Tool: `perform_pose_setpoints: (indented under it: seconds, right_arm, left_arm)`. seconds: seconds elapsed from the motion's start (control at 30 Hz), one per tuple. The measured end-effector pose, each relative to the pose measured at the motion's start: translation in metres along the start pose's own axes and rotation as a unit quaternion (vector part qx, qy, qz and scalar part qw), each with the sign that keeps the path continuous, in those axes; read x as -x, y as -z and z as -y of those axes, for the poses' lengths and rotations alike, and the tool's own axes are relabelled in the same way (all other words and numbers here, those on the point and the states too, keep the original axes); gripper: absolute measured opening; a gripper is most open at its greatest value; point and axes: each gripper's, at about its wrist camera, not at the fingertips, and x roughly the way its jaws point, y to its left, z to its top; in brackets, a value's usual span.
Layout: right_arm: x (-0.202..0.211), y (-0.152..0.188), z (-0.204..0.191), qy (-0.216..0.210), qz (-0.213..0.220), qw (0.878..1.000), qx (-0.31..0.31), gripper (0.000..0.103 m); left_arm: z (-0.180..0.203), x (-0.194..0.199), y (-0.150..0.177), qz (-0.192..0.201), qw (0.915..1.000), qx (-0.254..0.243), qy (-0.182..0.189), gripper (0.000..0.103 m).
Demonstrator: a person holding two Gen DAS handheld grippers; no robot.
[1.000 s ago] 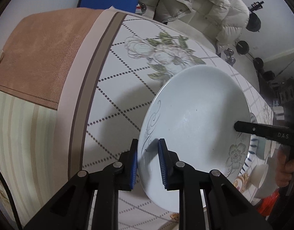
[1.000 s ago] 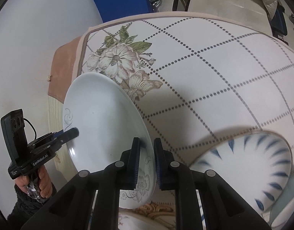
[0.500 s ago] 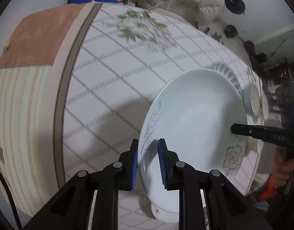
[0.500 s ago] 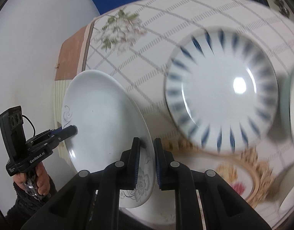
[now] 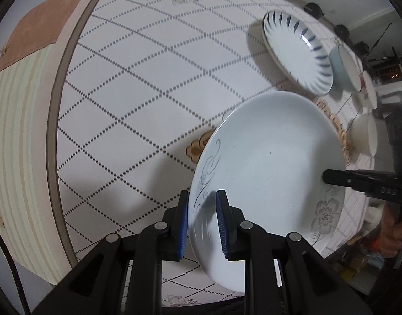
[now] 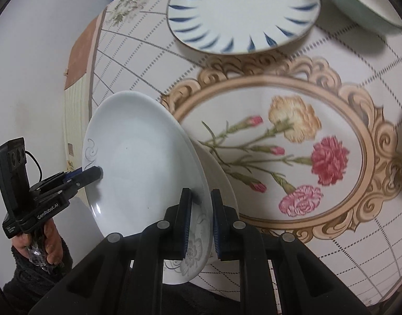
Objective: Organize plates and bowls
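Left wrist view: our left gripper (image 5: 200, 220) is clamped on the near rim of the white plate (image 5: 269, 168), and our right gripper (image 6: 200, 220) grips the opposite rim. We hold the plate tilted above the table (image 5: 138, 84). Beyond it lies a blue-striped plate (image 6: 242, 10), just beside a pale green bowl (image 6: 363, 8).

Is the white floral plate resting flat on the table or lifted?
Lifted and tilted: white floral plate is pinched at opposite rims by left gripper and right gripper.
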Motion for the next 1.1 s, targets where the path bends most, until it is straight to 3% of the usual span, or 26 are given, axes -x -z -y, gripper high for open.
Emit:
perform_pose_setpoints:
  seconds: [0.2,0.8,1.1]
  right_arm:
    - [-0.011,0.014,0.003,0.015,0.0,1.0,-0.001,0.017]
    - [-0.023,0.016,-0.001,0.058,0.003,0.998,0.014,0.016]
    - [-0.03,0.017,-0.021,0.108,-0.001,0.994,0.023,0.02]
  left_arm:
    - [0.003,-0.019,0.01,-0.02,0.9996,-0.006,-0.017,0.017]
    - [0.026,-0.041,0.024,-0.024,0.9954,-0.04,-0.084,0.017]
    - [0.05,-0.048,0.027,-0.022,0.9859,-0.07,-0.151,0.014]
